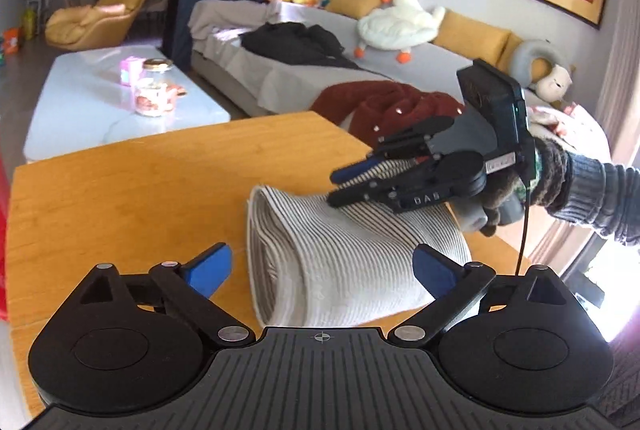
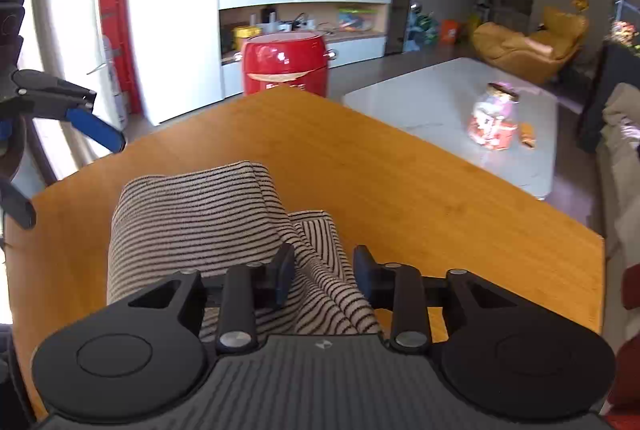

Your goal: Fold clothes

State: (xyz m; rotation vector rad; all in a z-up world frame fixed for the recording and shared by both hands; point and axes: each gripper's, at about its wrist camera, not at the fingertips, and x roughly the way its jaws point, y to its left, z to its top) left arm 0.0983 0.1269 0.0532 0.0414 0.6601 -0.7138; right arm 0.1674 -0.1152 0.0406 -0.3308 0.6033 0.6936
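A cream garment with thin dark stripes [image 1: 340,250] lies folded in a thick bundle on the wooden table [image 1: 120,198]. My left gripper [image 1: 320,268] is open, its blue-padded fingers [image 1: 210,266] spread to either side of the bundle's near end. My right gripper [image 1: 340,186] reaches in from the right and has a fold of the striped cloth between its fingers. In the right wrist view the striped garment [image 2: 192,214] runs between the right gripper's [image 2: 324,272] narrowly parted fingers [image 2: 284,270]. The left gripper [image 2: 60,154] shows open at the left edge.
A red knit garment [image 1: 384,110] lies on the grey sofa [image 1: 304,70] behind the table, with a black garment [image 1: 296,42] further back. A white coffee table [image 1: 100,98] with a jar [image 1: 154,92] stands to the left. A red pot [image 2: 286,64] stands past the table's far end.
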